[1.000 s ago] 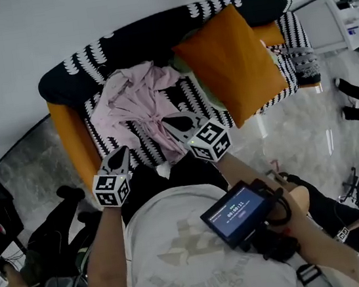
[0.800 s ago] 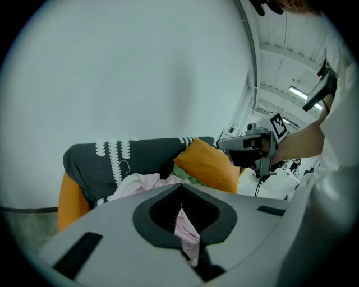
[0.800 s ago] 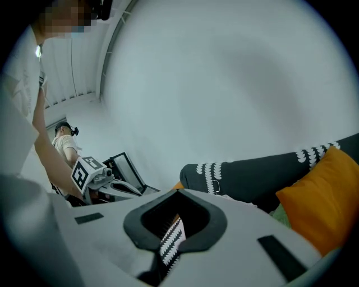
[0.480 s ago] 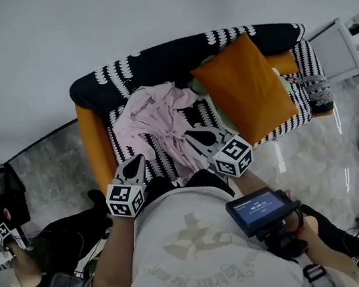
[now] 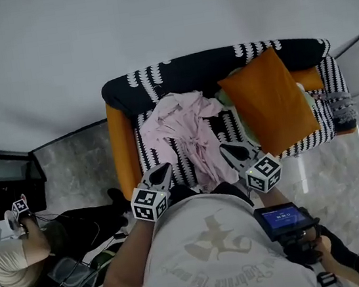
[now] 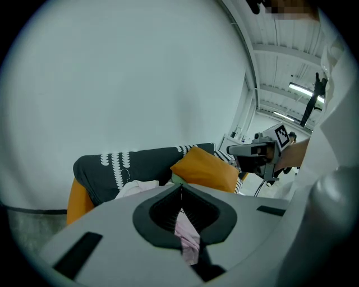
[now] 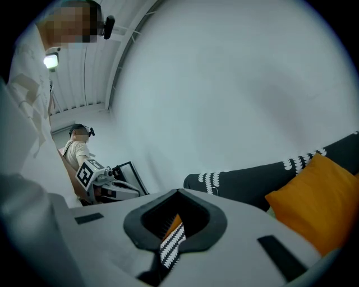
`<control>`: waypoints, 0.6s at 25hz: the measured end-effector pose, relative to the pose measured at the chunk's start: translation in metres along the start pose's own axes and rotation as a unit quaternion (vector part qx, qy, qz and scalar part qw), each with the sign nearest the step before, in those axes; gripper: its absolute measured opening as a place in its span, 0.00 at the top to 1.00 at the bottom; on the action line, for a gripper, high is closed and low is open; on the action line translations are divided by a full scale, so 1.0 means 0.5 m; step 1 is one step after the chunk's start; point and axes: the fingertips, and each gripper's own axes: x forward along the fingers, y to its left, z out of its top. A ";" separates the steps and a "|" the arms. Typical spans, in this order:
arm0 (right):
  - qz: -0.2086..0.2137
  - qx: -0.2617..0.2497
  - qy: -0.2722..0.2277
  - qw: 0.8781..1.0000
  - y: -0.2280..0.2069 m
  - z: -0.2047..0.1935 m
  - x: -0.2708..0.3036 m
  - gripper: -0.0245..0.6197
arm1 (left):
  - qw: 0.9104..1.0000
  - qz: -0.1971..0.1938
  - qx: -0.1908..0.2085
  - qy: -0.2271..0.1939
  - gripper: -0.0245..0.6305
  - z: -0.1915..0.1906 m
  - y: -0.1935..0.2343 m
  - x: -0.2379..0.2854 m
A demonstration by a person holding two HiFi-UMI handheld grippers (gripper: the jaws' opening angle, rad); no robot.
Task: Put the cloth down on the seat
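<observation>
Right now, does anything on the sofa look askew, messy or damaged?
The pink cloth lies in a crumpled heap on the sofa seat rather than spread flat, and the orange cushion sits tilted across the seat's other side. Nothing looks spilled or damaged.

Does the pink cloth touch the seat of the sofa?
Touching. The head view shows the pink cloth lying crumpled directly on the patterned seat, spread across its left half.

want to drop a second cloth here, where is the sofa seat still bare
Two narrow bare strips of seat: one between the pink cloth and the sofa's orange side at the head view's left, one between the cloth and the orange cushion. The middle is crowded by the heaped cloth; the right part lies under the cushion.
</observation>
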 end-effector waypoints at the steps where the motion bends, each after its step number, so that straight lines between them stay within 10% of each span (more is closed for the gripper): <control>1: -0.001 0.003 -0.001 1.000 0.001 0.000 -0.005 0.94 | 1.000 0.000 0.001 0.001 0.94 0.004 -0.004 -0.001; 15: 0.003 0.023 0.008 1.000 -0.004 -0.011 -0.037 0.94 | 1.000 0.009 -0.003 0.017 0.94 0.009 -0.038 -0.004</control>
